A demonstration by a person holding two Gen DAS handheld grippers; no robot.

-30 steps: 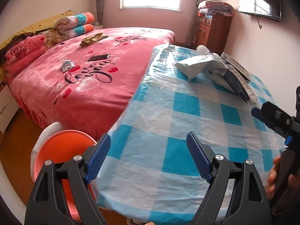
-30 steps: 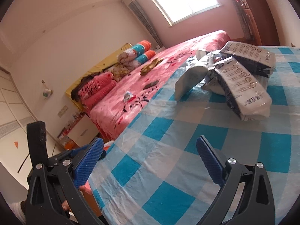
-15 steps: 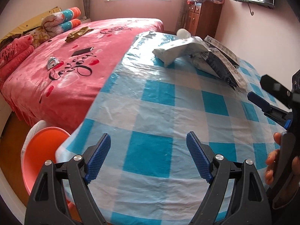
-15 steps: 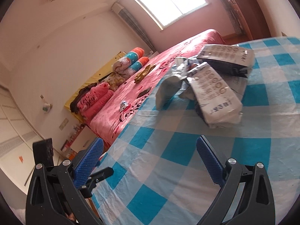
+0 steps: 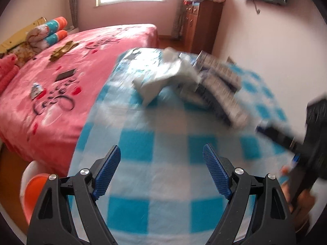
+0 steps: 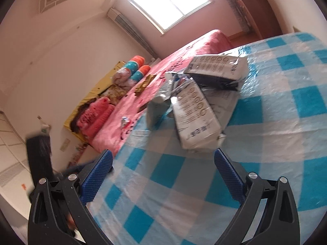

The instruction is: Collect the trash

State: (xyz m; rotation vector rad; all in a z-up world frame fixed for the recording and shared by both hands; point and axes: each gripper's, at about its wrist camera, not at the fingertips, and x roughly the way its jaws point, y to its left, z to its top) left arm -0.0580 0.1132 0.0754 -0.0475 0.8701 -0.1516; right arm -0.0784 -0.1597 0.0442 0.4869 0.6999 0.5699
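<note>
A heap of trash lies on the blue-checked tablecloth (image 5: 143, 147): a crumpled white bag (image 5: 161, 81) and flat grey packets (image 5: 220, 89). My left gripper (image 5: 161, 163) hovers open over the cloth, well short of the heap, with nothing between its blue pads. In the right wrist view the nearest grey packet (image 6: 196, 114) lies just beyond my open right gripper (image 6: 163, 173). A second packet (image 6: 216, 67) and a crumpled silver bag (image 6: 159, 102) sit behind it. The right gripper's blurred body (image 5: 314, 143) shows at the right edge, held by a hand.
A pink bed (image 5: 67, 85) runs along the table's left side, with a phone (image 5: 65, 74) and small items on it. An orange stool (image 5: 34, 187) stands at the table's near left corner. A wooden cabinet (image 5: 202, 24) is at the back; a wall lies right.
Both grippers have moved forward over the table toward the heap, which now looks larger and closer. The stool has slid to the left view's corner. Both stay open.
</note>
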